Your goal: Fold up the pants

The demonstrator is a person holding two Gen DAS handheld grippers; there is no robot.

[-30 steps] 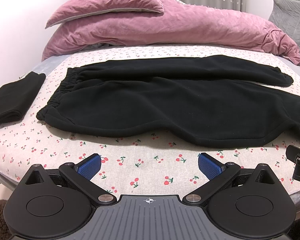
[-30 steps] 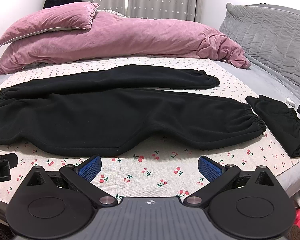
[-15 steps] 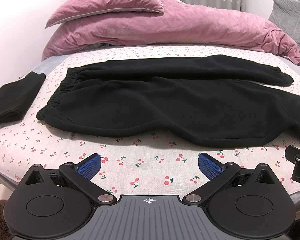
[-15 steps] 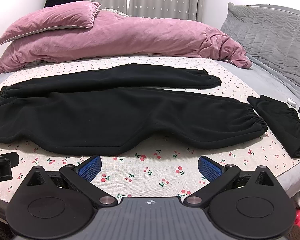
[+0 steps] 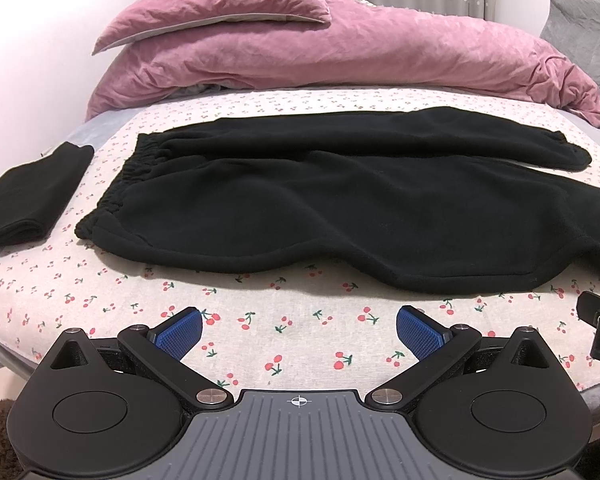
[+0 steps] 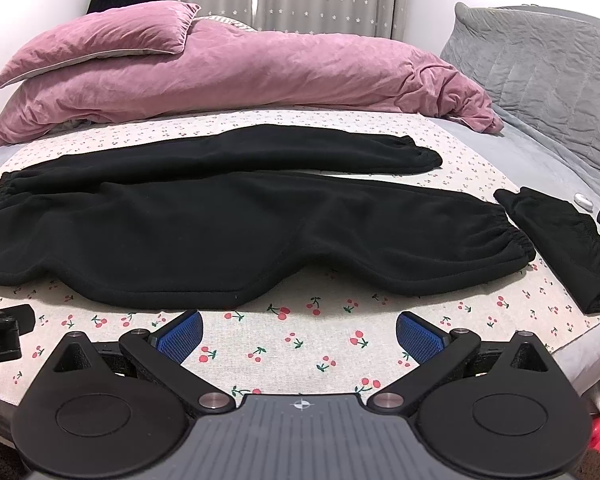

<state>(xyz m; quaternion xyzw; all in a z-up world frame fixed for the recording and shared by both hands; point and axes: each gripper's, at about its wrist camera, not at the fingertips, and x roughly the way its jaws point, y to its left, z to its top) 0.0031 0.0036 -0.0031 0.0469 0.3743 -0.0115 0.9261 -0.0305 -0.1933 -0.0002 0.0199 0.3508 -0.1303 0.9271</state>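
Note:
Black pants [image 5: 340, 200] lie spread flat across the cherry-print sheet [image 5: 260, 320], waistband to the left, both legs running right with cuffed ends; they also show in the right wrist view [image 6: 240, 220]. My left gripper [image 5: 300, 330] is open and empty, hovering over the sheet just in front of the pants' near hem, toward the waist side. My right gripper [image 6: 300, 332] is open and empty, in front of the near leg. Each gripper's edge shows in the other's view.
A folded black garment [image 5: 28, 196] lies at the bed's left edge. Another black garment [image 6: 568, 240] lies at the right edge, with a small white object [image 6: 584, 200] beside it. A pink duvet [image 5: 340, 56] and pillow [image 6: 108, 40] fill the back. A grey cushion [image 6: 548, 68] stands right.
Both grippers have crept slightly forward toward the pants. The jaws stay open and the pants have not moved.

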